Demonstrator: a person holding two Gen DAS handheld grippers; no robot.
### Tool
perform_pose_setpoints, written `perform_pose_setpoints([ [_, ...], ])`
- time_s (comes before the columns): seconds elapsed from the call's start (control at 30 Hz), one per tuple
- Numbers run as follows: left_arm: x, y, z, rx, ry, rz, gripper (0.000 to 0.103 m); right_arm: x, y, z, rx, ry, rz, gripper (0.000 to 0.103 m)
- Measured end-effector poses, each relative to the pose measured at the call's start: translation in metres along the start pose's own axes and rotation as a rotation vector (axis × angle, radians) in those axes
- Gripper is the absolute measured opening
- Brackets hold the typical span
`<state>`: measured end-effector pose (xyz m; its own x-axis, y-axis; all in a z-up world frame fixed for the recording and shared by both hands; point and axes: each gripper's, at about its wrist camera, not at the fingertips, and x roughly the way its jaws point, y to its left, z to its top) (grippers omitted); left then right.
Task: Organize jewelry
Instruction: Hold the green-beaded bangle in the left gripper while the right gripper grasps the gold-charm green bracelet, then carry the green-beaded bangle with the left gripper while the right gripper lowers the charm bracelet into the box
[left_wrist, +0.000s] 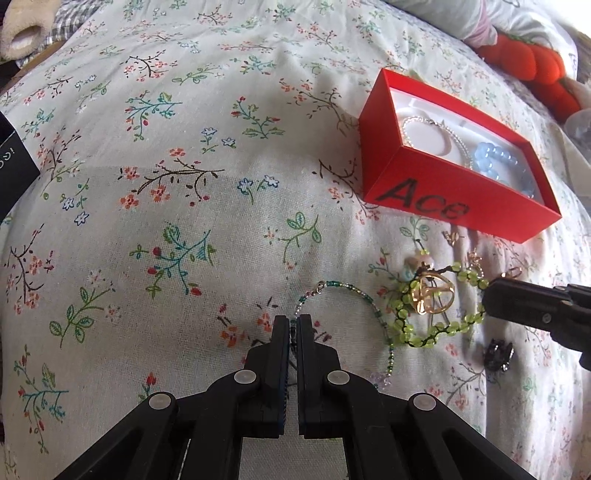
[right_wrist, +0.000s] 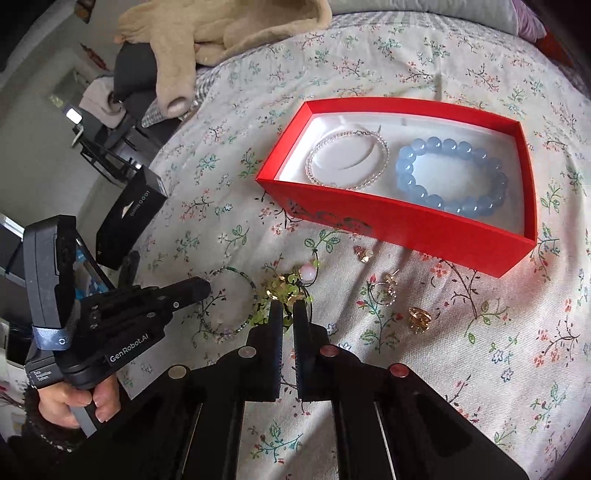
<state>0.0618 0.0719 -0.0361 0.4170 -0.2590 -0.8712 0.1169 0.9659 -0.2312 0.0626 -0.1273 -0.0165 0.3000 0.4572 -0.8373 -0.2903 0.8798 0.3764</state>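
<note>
Left gripper (left_wrist: 294, 325) is pinching the thin green chain (left_wrist: 351, 295) on the bedspread (left_wrist: 184, 184); right gripper (right_wrist: 287, 314) is closing narrowly on the lime bracelet (right_wrist: 284, 291). Red box (right_wrist: 388, 218), just beyond, is holding a clear bracelet (right_wrist: 347, 158) and a blue bracelet (right_wrist: 450, 173).

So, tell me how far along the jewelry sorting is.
Done: a clear bead bracelet and a blue bead bracelet lie in the red box. In hand: left tongs pinch the green seed-bead strand; right tongs pinch the lime bead bracelet. Left: gold earrings and ring on the bedspread.
</note>
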Motion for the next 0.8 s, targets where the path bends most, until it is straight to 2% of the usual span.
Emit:
perform_pose_setpoints([
  [0.33, -0.023, -0.02, -0.001, 0.05, -0.028, 0.014, 0.0, -0.029, 0.001, -0.002, 0.017, -0.026, -0.012, 0.005],
  [0.8, -0.051, -0.058, 0.031, 0.138, -0.075, 0.03, 0.0, -0.084, -0.009, 0.009, 0.035, -0.148, -0.03, 0.005],
])
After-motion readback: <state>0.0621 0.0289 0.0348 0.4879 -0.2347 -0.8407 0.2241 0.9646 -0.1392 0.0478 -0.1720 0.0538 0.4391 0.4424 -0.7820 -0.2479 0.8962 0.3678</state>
